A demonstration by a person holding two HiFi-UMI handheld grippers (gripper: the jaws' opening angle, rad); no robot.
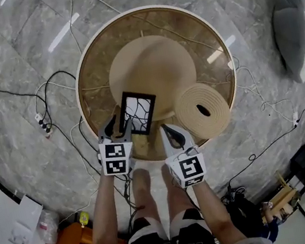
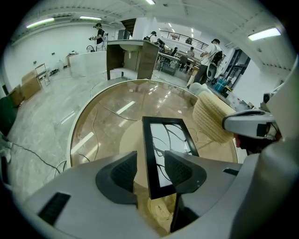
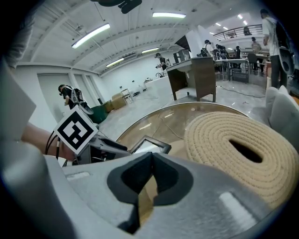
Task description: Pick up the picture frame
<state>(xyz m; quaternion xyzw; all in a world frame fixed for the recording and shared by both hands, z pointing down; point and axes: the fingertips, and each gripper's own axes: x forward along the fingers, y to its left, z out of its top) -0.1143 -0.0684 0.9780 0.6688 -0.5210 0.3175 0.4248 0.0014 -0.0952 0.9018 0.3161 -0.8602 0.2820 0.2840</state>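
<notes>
Down at seven o'clock on the round glass table (image 1: 82, 72), the picture frame (image 1: 139, 112) lies on the glass, with a woven coil (image 1: 202, 110) just beside it at five o'clock. I'm at the approach-and-straddle step. My left gripper (image 1: 116, 128) hangs over the frame's near end with its jaws wide apart and nothing gripped. My right gripper (image 1: 173, 135) waits at six o'clock, jaws pressed together and empty.

The head view only tells me the left gripper is at the frame's near corner. The left gripper view (image 2: 150, 163) shows more: the frame (image 2: 168, 135) runs away toward twelve o'clock, its left long edge sits in the gap, one pad is over the glazing, and neither pad is pressing. The right gripper view (image 3: 150, 172) shows its closed jaws, and past them the frame's corner (image 3: 149, 144) and the coil (image 3: 233, 144).

Next, I reckon, I settle the jaws either side of that edge, squeeze, then lift. The frame looks thin, so the lower jaw will have to get under it.
</notes>
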